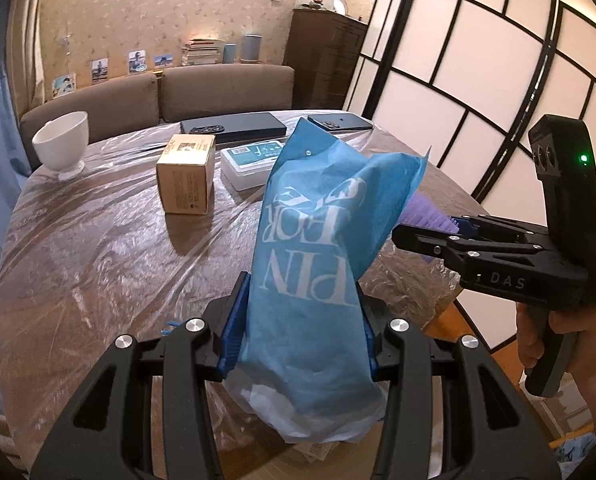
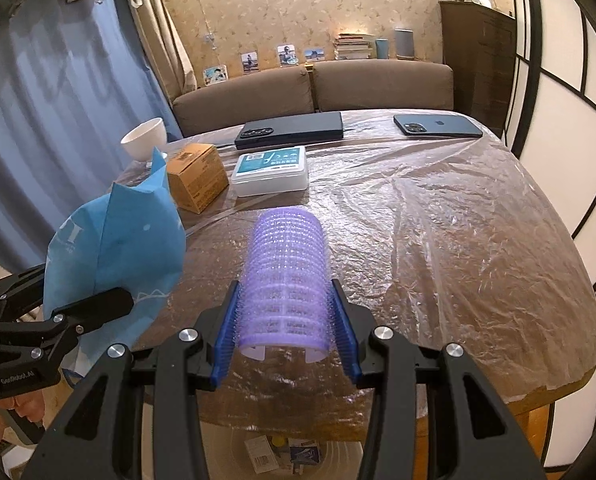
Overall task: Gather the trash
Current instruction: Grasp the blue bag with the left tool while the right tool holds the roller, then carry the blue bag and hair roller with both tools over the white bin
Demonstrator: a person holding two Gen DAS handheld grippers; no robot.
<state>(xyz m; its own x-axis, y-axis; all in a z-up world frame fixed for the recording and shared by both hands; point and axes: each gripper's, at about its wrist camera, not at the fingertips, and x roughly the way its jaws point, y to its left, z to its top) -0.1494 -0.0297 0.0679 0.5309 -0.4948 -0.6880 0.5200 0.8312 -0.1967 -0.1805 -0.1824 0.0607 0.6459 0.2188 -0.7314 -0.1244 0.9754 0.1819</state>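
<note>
My left gripper is shut on a crumpled blue paper bag with white lettering, held up over the near edge of the table. The same blue bag shows at the left of the right wrist view, with the left gripper's fingers clamped on it. My right gripper is shut on a purple hair roller, a mesh cylinder lying lengthwise between the blue pads. In the left wrist view the right gripper comes in from the right with the purple roller mostly hidden behind the bag.
The round table wears wrinkled clear plastic. On it stand a cardboard box, a white plastic case, a white cup, a dark flat case and a phone. Below the table edge a bin holding scraps shows.
</note>
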